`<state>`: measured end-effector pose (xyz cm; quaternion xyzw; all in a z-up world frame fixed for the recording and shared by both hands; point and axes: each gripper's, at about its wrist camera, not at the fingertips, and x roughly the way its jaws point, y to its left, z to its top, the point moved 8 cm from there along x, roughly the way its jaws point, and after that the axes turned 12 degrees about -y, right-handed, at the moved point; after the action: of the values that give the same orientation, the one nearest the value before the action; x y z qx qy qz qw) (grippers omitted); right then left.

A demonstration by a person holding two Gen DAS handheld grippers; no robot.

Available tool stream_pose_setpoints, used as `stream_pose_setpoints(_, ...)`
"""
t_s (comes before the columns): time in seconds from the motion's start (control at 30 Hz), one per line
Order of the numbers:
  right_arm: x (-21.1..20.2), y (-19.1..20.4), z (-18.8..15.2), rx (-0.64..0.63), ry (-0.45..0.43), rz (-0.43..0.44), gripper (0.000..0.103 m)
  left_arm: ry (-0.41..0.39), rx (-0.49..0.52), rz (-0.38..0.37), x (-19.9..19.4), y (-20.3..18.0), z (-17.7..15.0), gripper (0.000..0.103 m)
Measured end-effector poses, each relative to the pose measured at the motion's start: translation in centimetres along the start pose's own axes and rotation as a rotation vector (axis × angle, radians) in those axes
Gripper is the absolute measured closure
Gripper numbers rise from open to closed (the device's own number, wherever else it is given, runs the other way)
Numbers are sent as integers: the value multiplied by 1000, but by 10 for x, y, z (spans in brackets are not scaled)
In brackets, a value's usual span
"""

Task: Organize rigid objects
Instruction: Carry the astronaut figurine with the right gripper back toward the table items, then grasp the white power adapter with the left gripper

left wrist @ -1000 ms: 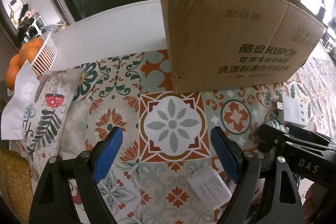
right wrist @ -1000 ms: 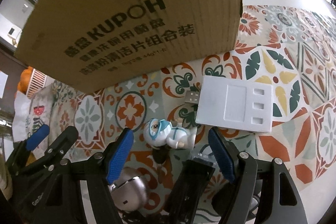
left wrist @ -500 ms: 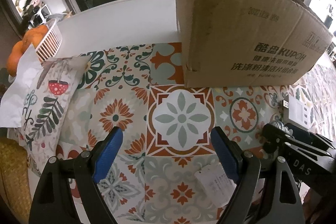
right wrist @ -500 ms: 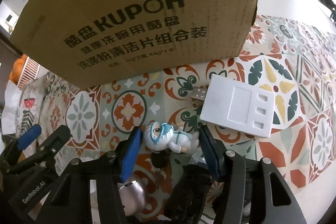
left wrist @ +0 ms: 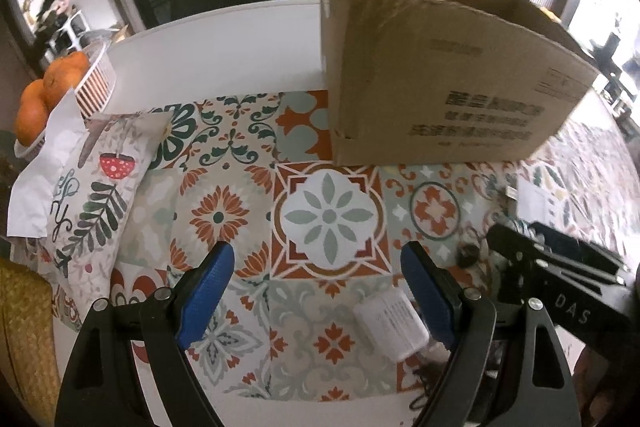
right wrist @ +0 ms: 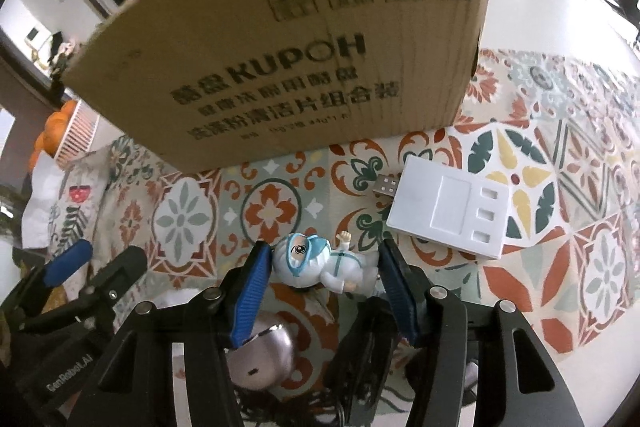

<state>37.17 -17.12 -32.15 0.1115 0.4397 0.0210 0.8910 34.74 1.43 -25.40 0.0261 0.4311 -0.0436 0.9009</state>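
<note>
Each hand-held gripper (right wrist: 322, 269) has a black frame with silver screws. Its fingers (left wrist: 204, 301) wear ribbed blue pads. White lettering marks the black bodies.

My right gripper (right wrist: 323, 269) showing blue pads, black frame, gripping white-and-turquoise figurine (right wrist: 320, 263). Brown cardboard box (right wrist: 288, 67) wearing dark print. Tablecloth (left wrist: 328, 215) flashing orange, teal, grey-green floral tiles. White hub (right wrist: 452, 211) lying plain. Oranges (left wrist: 44, 95) glowing in white basket (left wrist: 96, 83). Silver bell (right wrist: 264, 355) gleaming.
</note>
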Motion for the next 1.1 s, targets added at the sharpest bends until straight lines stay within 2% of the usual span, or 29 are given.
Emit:
stream_pose_setpoints(0.23,-21,12,-9,-66,-29,1,47,-23,95,-100,-20,-7,-20,19)
stream_pose_setpoints(0.33,-27,18,-17,-97,-36,-1,47,-18,160,-149,-24,-13,-28,20)
stream_pose_setpoints(0.43,-34,19,-24,-137,-42,-3,47,-5,183,-200,-25,-19,-34,21)
stream_pose_setpoints(0.67,-33,15,-34,-161,-27,-18,47,-1,242,-299,-17,-33,-43,28)
stream_pose_setpoints(0.9,-31,21,-39,-214,-37,-46,47,-5,368,-363,-13,-41,-44,33)
stream_pose_setpoints(1.1,-27,21,-39,-251,-33,-65,47,32,382,-421,-3,-46,-52,42)
